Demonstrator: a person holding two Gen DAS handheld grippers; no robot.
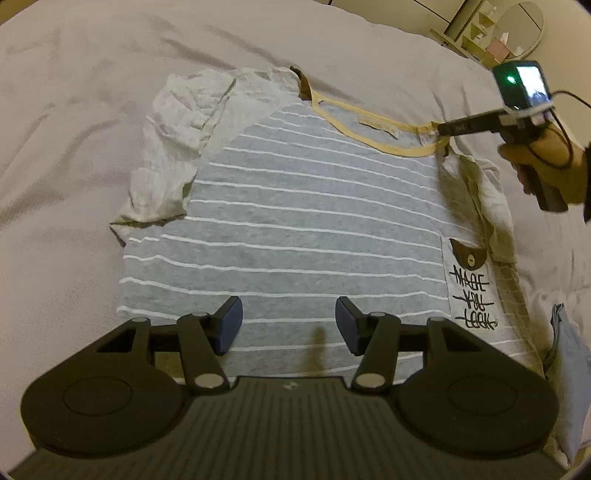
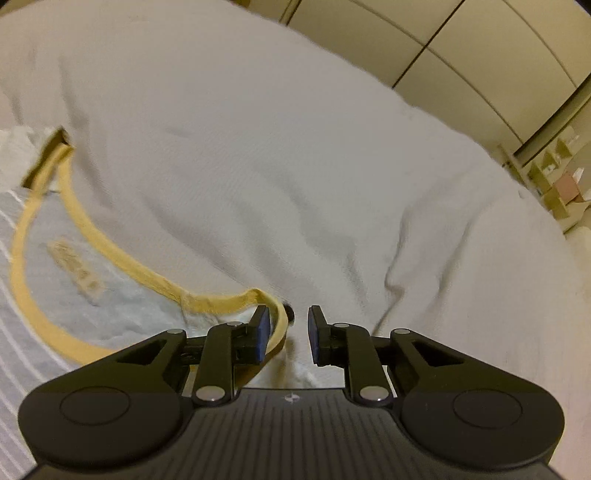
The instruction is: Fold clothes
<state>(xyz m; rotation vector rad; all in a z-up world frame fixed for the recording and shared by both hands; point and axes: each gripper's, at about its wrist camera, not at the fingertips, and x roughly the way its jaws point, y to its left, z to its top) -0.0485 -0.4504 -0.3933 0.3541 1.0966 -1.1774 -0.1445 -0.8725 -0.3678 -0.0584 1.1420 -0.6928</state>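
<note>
A grey T-shirt (image 1: 295, 221) with thin white stripes, pale sleeves and a yellow collar (image 1: 373, 142) lies flat on the bed, its right side folded inward with a printed pocket (image 1: 471, 288) showing. My left gripper (image 1: 289, 325) hovers open over the shirt's lower hem, nothing between its fingers. My right gripper (image 1: 441, 129), held by a hand (image 1: 543, 162), reaches the right end of the collar. In the right wrist view the right gripper (image 2: 289, 334) is open, the collar (image 2: 279, 325) and pale shoulder fabric lying between and under its fingers.
A wrinkled white bedsheet (image 1: 92, 110) covers the bed all around the shirt. A folded pale blue cloth (image 1: 570, 376) lies at the right edge. A shelf unit with an oval mirror (image 1: 517, 33) stands beyond the far corner; cupboard doors (image 2: 424, 40) line the wall.
</note>
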